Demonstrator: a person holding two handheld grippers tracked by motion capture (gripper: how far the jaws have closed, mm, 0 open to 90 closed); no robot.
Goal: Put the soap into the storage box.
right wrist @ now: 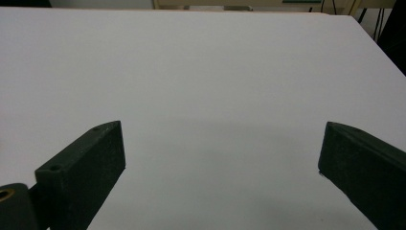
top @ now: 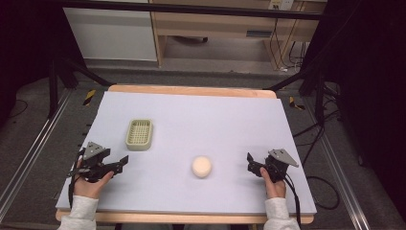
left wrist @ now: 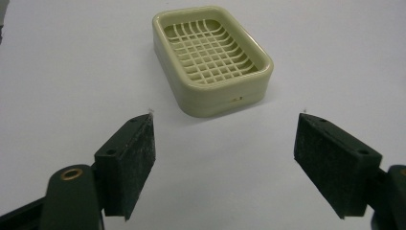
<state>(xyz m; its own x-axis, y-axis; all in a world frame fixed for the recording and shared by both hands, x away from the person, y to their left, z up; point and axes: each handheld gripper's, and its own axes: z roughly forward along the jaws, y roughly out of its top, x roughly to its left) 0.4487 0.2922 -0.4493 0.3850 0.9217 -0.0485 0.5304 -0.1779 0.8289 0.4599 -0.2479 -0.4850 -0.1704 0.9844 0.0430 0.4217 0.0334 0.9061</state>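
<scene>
The left gripper (top: pixel 125 160) rests low over the near left part of the bench (top: pixel 230 120), its jaws spread wide with nothing between them. In the left gripper view its two black pads (left wrist: pixel 139 158) frame bare surface, and just beyond them sits the soap dish (left wrist: pixel 210 60), a pale green tray with a slotted grid floor, lying flat and empty. The dish is squarely ahead of this gripper, near but apart, which suggests the left hand (top: pixel 91 184) is lined up to steady or reach for it.

The right gripper (top: pixel 250 160) hovers at the near right, likewise wide open and holding nothing; the right gripper view looks along its jaws over plain bench. To its left in the high view lies the soap (top: pixel 201 166), a round cream-coloured bar, between the two grippers and closer to the right one. It stands well apart from the dish, so the likely work is to lift the bar and set it into the tray. Both open grippers look readied for that, with no grasp yet made.
</scene>
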